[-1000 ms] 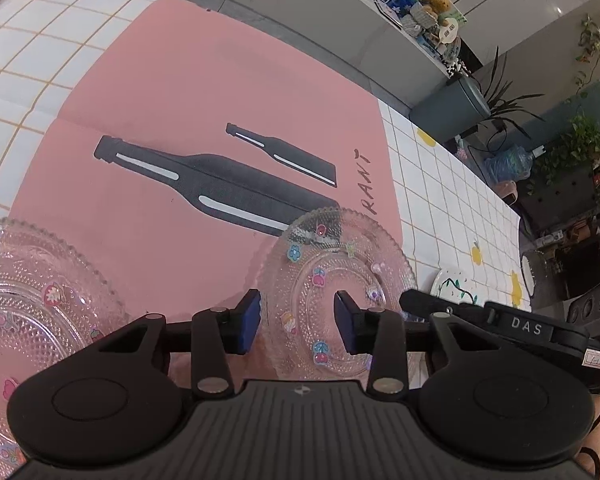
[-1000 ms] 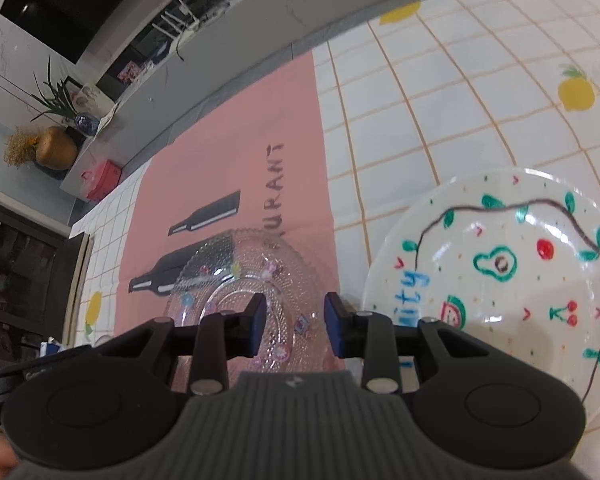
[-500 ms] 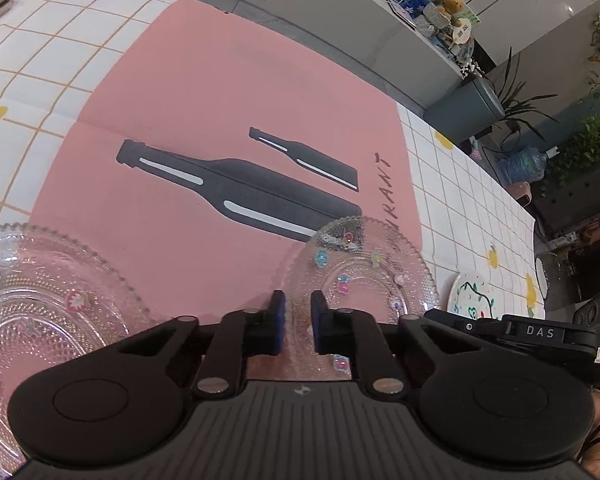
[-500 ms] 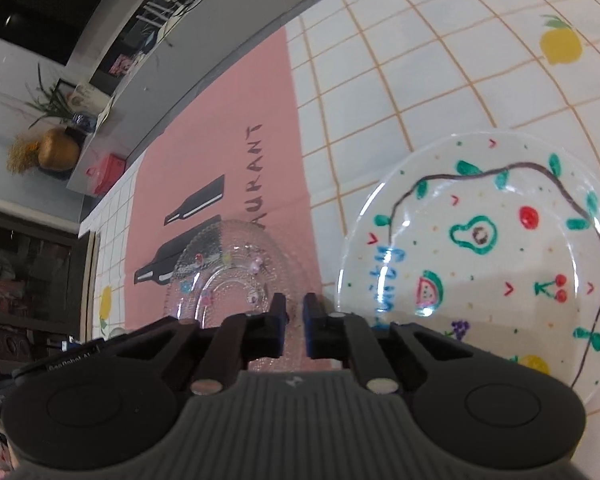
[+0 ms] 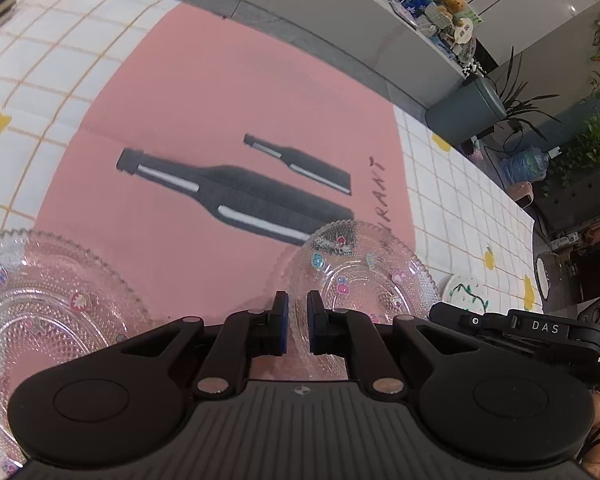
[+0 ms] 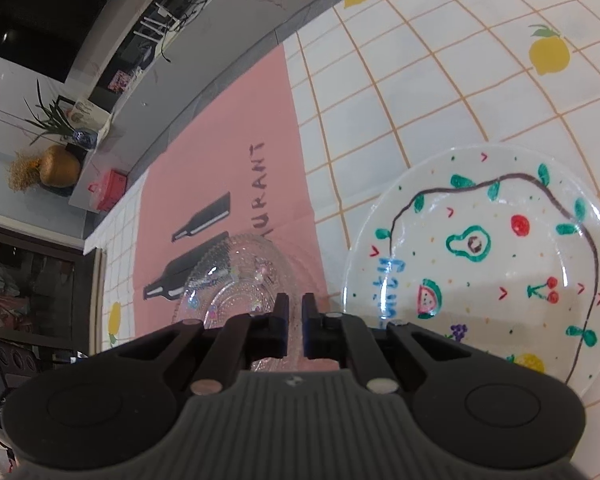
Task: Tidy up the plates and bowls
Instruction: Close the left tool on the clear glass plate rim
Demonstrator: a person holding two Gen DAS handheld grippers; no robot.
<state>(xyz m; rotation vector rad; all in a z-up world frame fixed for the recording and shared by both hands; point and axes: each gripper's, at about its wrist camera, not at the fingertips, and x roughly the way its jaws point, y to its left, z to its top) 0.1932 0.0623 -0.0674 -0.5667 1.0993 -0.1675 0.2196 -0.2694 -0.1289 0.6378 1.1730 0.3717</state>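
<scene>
Two hand-held grippers angled down toward the table, mine in each hand. My left hand-held gripper point(image 5: 296, 320) sat at lower centre of its view, its black fingers point(image 5: 277, 322) drawn together with only a thin slit between the blue-faced pads, clamped on the near rim of the small glass dish point(image 5: 360, 280). My right hand-held gripper point(image 6: 295, 320) was likewise pinched shut on that same dish point(image 6: 236, 276), taking its rim from the other side; clear glass showed in the slit between its pads. In the left wrist view the right tool's black body reached in from the lower right edge.

The small glass dish was round and transparent, beaded all over, with a scalloped edge and little coloured flower and fruit stickers. It lay on the pink mat point(image 5: 220, 100), a smooth flat sheet printed with two dark bottles and lettering, overlapping the larger bottle's base. At the lower left of the left view lay a larger glass plate point(image 5: 40, 320) of the same beaded, scalloped pattern, apart from the dish. At the right of the right view lay a glossy white painted plate point(image 6: 480, 260), round and shallow, hand-drawn with an avocado, cherries and watermelon, just beside the dish. The table point(image 6: 420, 80) wore a white grid-pattern cloth with yellow lemons.
</scene>
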